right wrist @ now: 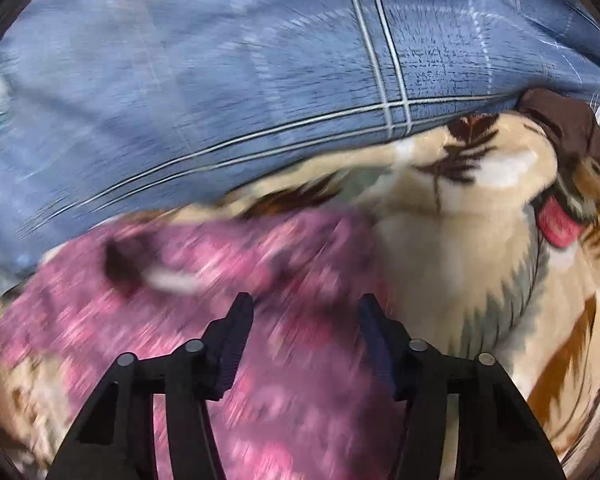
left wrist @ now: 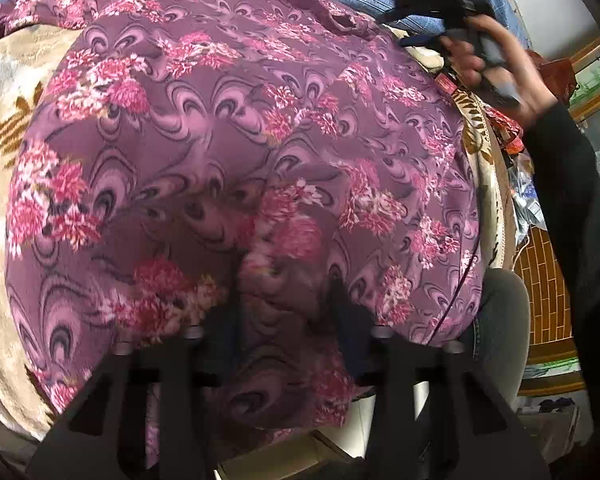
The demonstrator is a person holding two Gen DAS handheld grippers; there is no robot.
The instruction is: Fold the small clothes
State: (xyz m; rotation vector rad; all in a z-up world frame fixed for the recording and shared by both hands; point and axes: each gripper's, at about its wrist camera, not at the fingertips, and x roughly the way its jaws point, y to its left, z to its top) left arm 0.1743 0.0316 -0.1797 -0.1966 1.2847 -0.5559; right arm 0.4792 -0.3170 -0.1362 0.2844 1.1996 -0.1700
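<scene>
Garment (left wrist: 236, 152): purple floral, thin, soft, light, drapes freely; spread on tan blanket (left wrist: 4, 92), near hem hanging over bed edge. Left gripper (left wrist: 284, 280): pinching bunched fold at 6 o'clock. Right gripper (right wrist: 306, 308): jaws spread, nothing between, over far corner at 1 o'clock. Blue quilt (right wrist: 220, 60) behind at 12. Judgement: slippery; best hold at hem corners.

Purple garment (left wrist: 260, 128) with pink flowers; cream-and-brown blanket (right wrist: 460, 248); blue checked cover (right wrist: 220, 80).
</scene>
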